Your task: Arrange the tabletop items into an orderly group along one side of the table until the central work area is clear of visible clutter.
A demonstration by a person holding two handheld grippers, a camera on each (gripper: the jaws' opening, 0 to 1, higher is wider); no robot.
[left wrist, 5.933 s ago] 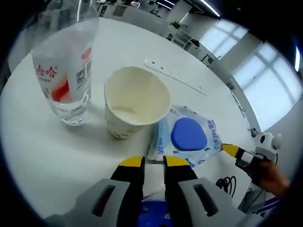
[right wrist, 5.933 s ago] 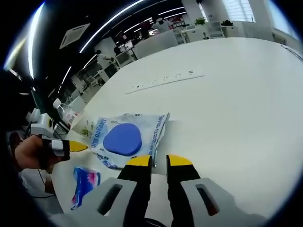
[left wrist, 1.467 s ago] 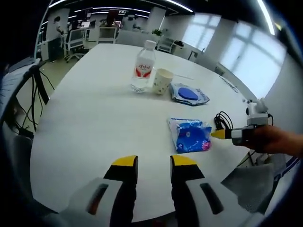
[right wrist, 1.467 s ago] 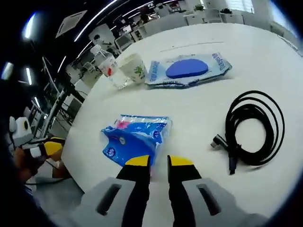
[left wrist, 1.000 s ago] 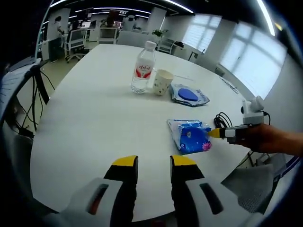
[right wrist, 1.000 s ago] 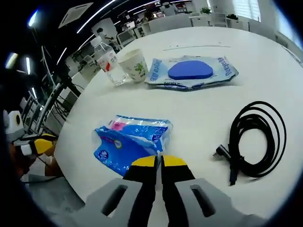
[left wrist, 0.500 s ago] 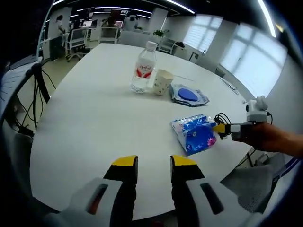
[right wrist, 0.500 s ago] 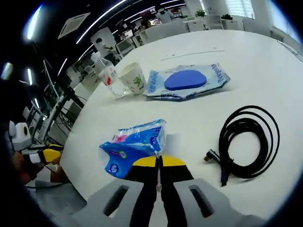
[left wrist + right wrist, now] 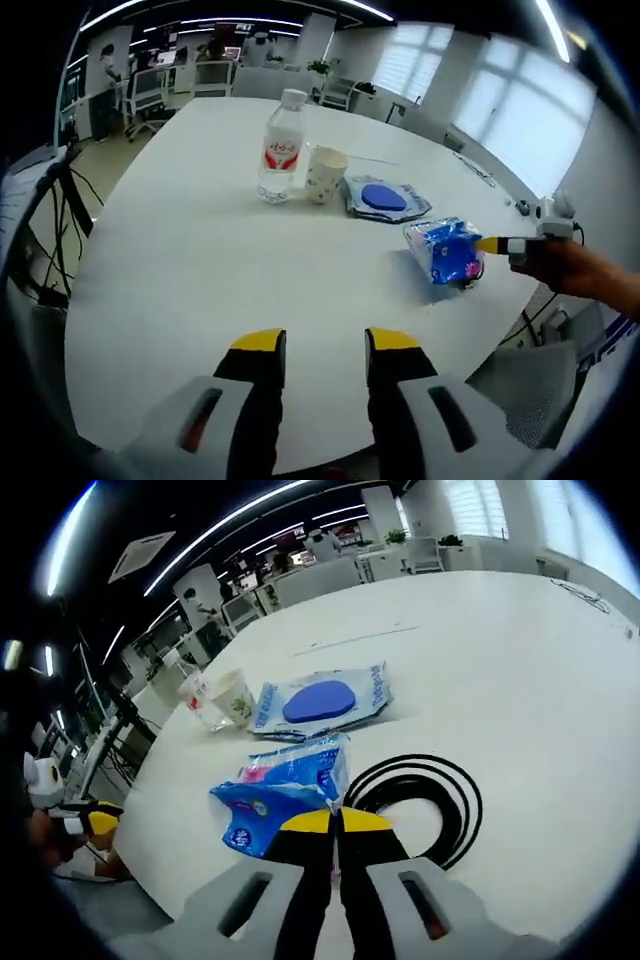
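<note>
Right gripper view: right gripper [image 9: 335, 823], jaws clamped on crinkled blue plastic packet [image 9: 283, 790], has lifted it off the white table [image 9: 520, 680], mid-frame above coiled black cable [image 9: 420, 805]. Left gripper [image 9: 320, 345] is idling, jaws parted, empty.

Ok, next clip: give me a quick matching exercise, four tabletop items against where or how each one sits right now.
Items:
1. water bottle
2. paper cup
3. blue tissue pack
4. black cable

States:
A. coiled flat on the table
B. pinched in the right gripper
C. upright, red label
D. between the bottle and the flat blue-lid pouch

Pairs: 1-C, 2-D, 3-B, 4-A
</note>
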